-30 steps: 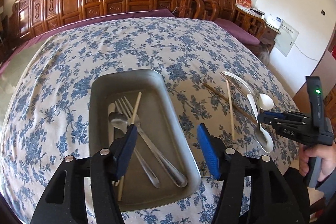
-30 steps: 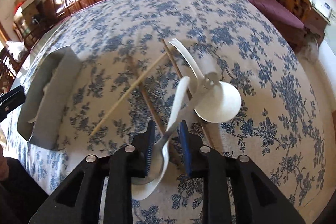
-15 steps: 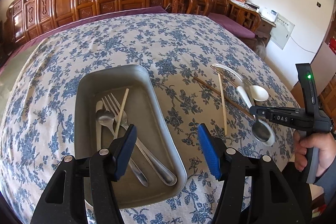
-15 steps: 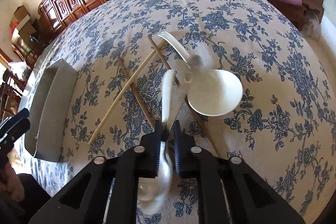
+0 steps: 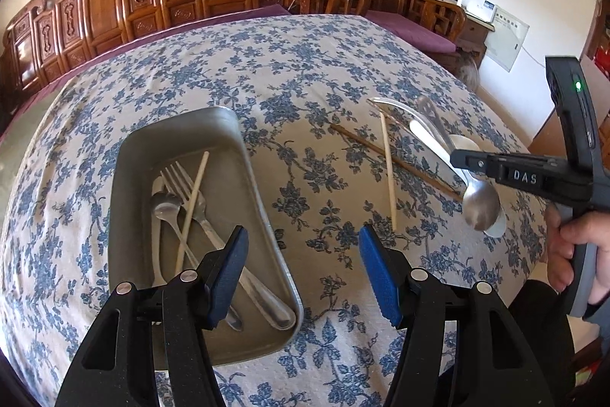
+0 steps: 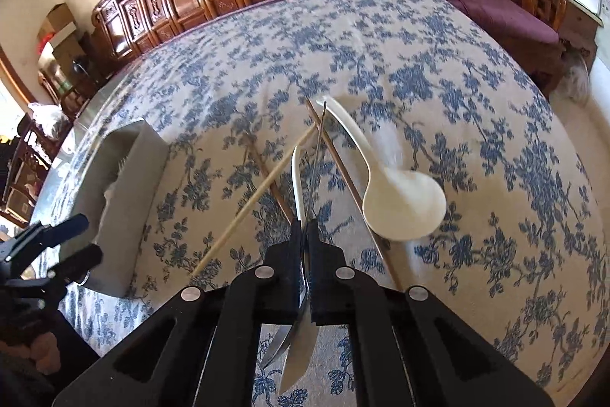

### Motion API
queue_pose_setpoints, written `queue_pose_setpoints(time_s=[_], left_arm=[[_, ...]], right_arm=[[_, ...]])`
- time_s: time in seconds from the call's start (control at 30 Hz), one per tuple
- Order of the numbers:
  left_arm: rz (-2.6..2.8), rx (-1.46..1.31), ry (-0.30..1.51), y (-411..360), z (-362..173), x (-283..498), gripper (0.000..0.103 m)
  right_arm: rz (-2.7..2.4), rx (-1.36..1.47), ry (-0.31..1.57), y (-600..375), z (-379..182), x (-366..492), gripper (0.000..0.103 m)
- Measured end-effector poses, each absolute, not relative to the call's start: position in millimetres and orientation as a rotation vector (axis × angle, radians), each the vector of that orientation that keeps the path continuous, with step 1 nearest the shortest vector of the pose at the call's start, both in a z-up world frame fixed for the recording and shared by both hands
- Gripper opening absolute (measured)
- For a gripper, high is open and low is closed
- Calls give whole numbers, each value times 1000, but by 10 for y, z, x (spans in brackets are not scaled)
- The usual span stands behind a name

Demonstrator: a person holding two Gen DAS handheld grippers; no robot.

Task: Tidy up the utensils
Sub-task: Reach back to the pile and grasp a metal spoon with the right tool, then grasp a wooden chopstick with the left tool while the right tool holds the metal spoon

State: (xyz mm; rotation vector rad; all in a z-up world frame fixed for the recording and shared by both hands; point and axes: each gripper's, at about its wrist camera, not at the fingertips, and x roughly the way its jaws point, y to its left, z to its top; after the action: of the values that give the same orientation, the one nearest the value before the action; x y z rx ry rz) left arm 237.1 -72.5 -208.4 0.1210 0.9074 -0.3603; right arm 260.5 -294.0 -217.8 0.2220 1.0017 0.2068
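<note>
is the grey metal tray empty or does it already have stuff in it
Not empty. The grey metal tray already holds a steel fork, a steel spoon and a pale chopstick, lying crossed.

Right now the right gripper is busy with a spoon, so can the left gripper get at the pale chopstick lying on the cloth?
Probably yes. The left gripper is empty with jaws apart, and the pale chopstick lies exposed on the cloth just ahead, nothing between. Only its far end crosses the dark chopstick.
</note>
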Motion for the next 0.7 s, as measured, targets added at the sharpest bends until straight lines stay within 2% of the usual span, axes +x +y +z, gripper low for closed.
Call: queue_pose_setpoints(time_s=[0.3,0.7], left_arm=[[-356,168,905,-912,-2151,2323,57],[-381,152,856,-933,-1990,2248,58]], right_arm=[[179,220,1051,-3103,-2444,2728,5],[220,202,984,-3021,-2285,2821,2]])
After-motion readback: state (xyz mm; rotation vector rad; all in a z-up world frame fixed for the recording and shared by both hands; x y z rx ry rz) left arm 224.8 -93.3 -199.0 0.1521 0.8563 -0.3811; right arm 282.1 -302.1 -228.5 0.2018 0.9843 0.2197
